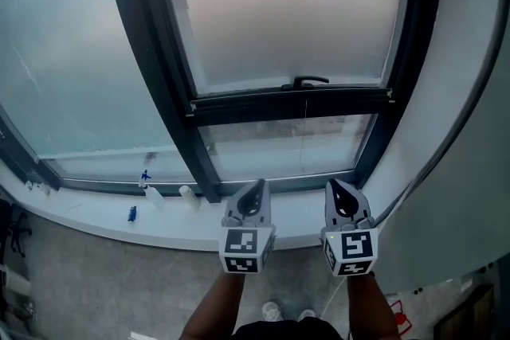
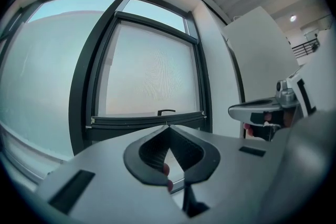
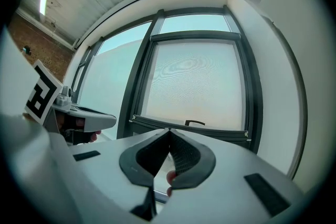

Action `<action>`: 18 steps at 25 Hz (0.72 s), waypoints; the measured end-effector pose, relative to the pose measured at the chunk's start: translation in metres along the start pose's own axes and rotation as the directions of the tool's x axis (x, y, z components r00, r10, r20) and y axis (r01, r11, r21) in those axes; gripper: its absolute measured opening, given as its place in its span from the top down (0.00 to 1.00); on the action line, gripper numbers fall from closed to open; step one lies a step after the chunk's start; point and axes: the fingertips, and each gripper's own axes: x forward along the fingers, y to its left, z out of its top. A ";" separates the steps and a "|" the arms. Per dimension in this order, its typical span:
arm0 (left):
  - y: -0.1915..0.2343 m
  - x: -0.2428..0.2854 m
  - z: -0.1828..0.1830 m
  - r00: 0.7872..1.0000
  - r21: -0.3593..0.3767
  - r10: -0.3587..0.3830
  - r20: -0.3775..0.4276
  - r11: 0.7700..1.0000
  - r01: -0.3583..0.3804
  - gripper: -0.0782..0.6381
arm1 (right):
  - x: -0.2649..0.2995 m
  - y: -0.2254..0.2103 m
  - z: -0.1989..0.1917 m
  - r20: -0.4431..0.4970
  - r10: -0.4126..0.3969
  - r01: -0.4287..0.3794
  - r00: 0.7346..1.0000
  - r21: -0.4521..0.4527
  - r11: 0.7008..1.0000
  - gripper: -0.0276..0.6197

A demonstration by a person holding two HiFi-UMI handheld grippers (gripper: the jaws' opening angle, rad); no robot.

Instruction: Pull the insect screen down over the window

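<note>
Head view, nearest first: forearms [image 1: 213, 308] reach forward over grey floor [image 1: 96, 283], with shoe toes [image 1: 272, 310] between them.

Left tongs [image 1: 256, 185] and right tongs [image 1: 336, 185] are level and side by side, near each other but apart, both aimed at the window [image 1: 163, 52].

- Left tongs: jaws together, tips meeting, gripping nothing.
- Right tongs: same, jaws together on themselves.
- Neither touches frame or screen. Both hang over the white sill [image 1: 96, 223].

On the sill, left of the tongs: small bottles [image 1: 153, 197] and a blue item [image 1: 131, 212].

Beyond is the dark-framed window. The screen [image 1: 287, 4] covers the upper pane area. Its bottom bar [image 1: 263, 107] is partway down, with a strip of bare glass [image 1: 287, 146] between bar and lower rail. A black handle [image 1: 309, 81] sits on top of the bar near its middle, well apart from both tongs.
</note>
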 end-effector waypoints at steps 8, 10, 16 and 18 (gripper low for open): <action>-0.026 -0.020 -0.012 0.999 -0.002 0.037 -0.031 0.999 -0.038 0.89 | -0.026 -0.006 -0.008 0.008 0.035 -0.035 0.999 0.021 0.999 0.95; -0.039 -0.025 -0.011 0.998 0.000 0.048 -0.028 0.999 -0.048 0.89 | -0.037 -0.011 -0.009 0.014 0.044 -0.044 0.999 0.020 0.999 0.95; -0.074 -0.041 -0.015 0.998 0.005 0.066 -0.026 0.998 -0.065 0.89 | -0.069 -0.024 -0.013 0.031 0.050 -0.051 0.998 0.019 0.999 0.95; -0.083 -0.049 -0.021 0.997 0.005 0.075 -0.034 0.997 -0.075 0.89 | -0.078 -0.026 -0.020 0.028 0.054 -0.055 0.998 0.019 0.998 0.95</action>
